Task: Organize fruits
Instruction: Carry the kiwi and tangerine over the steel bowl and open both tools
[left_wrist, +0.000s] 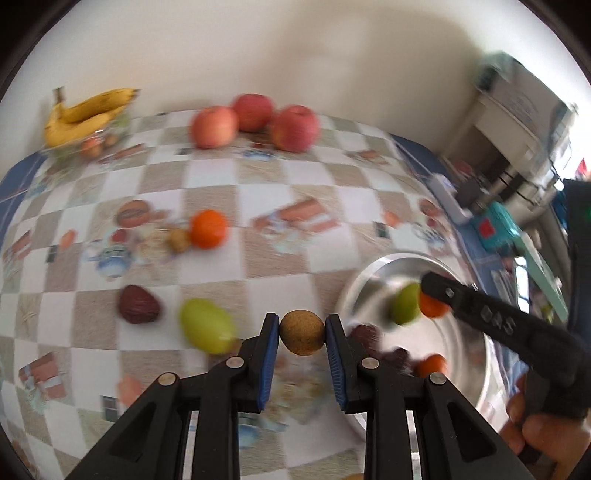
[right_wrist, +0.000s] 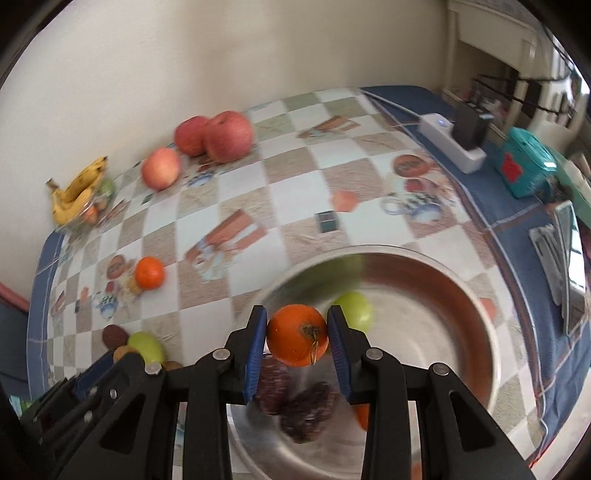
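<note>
While the left tongs pinch a small round brown fruit, the right tongs pinch a round orange tangerine. Just beyond them lies a round steel bowl.

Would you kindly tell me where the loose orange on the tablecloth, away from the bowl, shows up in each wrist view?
Left wrist view: the loose orange lies left of centre, midway up, beside a small brown fruit.
Right wrist view: it sits at far left, midway up.
Shared landmark: the three apples by the wall.
</note>
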